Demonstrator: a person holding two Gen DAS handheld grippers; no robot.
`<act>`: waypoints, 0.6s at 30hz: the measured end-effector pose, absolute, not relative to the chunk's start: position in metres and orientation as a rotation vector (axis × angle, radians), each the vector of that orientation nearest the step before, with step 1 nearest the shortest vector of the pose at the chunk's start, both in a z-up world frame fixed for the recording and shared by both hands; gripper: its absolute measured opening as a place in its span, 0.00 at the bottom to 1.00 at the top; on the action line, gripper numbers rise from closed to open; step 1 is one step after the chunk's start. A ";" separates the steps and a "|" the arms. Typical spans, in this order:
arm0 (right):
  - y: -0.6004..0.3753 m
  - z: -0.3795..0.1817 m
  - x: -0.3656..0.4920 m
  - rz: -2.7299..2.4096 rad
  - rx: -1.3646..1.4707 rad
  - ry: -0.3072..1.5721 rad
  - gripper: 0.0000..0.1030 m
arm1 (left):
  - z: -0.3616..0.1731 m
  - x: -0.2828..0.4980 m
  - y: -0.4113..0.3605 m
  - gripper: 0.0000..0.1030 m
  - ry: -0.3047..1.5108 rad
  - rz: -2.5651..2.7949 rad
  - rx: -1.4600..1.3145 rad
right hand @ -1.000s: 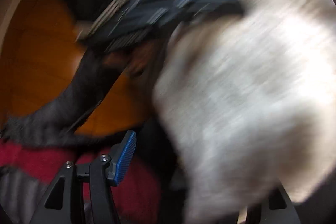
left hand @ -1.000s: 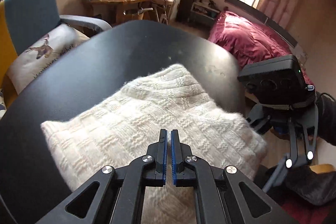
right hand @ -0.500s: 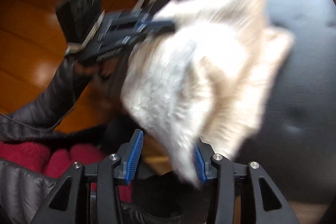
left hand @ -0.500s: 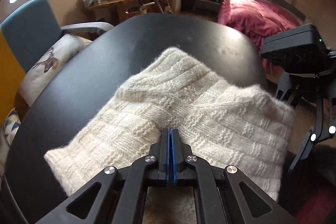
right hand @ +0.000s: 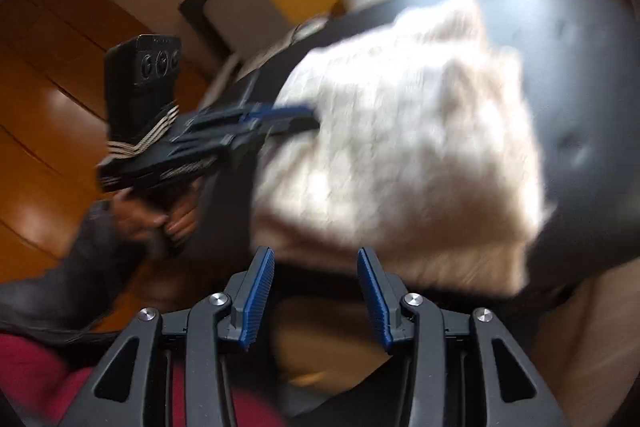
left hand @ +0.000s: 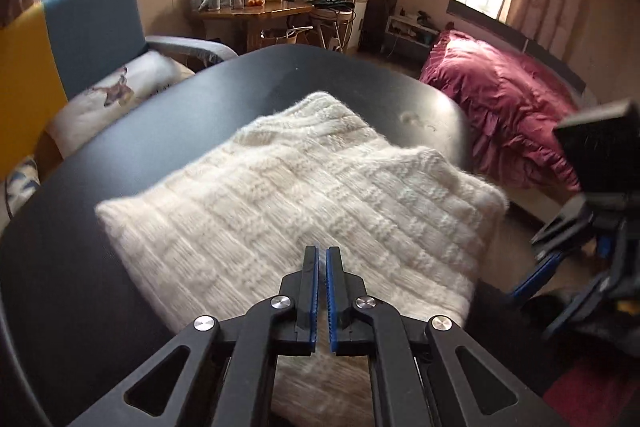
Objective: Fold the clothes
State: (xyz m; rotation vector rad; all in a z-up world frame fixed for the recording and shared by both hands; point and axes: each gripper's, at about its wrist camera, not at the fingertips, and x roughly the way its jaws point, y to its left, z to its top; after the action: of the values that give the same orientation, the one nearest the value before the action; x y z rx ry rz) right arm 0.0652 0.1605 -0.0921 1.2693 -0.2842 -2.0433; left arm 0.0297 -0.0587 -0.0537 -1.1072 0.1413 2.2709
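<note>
Cream knit sweater lies folded into a thick block on my black tabletop. Its near edge reaches the tabletop's near edge, and its right side comes up to the right edge. The far half of the tabletop is bare apart from a small tuft of fluff near the far right edge.

My left tool hovers over the near part of the sweater. Its jaws are opening, only a narrow slit between the blue pads so far, nothing between them, no knit pinched. In the right wrist view the same tool sits at the sweater's left side with my left hand on its grip; that view is motion-blurred.

My right tool is off the tabletop's near right edge, jaws about half open, empty, with the sweater edge just beyond the tips. In the left wrist view it sits at the far right, clear of the sweater, blurred.

Behind the tabletop: blue armchair, red bedding.
</note>
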 end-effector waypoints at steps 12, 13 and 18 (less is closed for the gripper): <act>0.212 -0.150 0.037 -1.766 1.434 -1.037 0.44 | -0.067 0.025 -0.067 0.32 -0.165 2.231 -1.226; 0.216 -0.150 0.037 -1.816 1.419 -1.016 0.44 | -0.068 0.025 -0.069 0.32 -0.184 2.224 -1.227; 0.205 -0.137 0.033 -2.044 1.429 -0.718 0.44 | -0.069 0.026 -0.071 0.32 -0.215 2.202 -1.221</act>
State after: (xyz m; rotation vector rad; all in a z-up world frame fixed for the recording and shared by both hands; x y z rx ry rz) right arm 0.0326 0.2047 -0.1370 1.4287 -0.7177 -2.0440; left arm 0.0257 -0.0711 -0.0691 -1.2210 -0.2150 2.2023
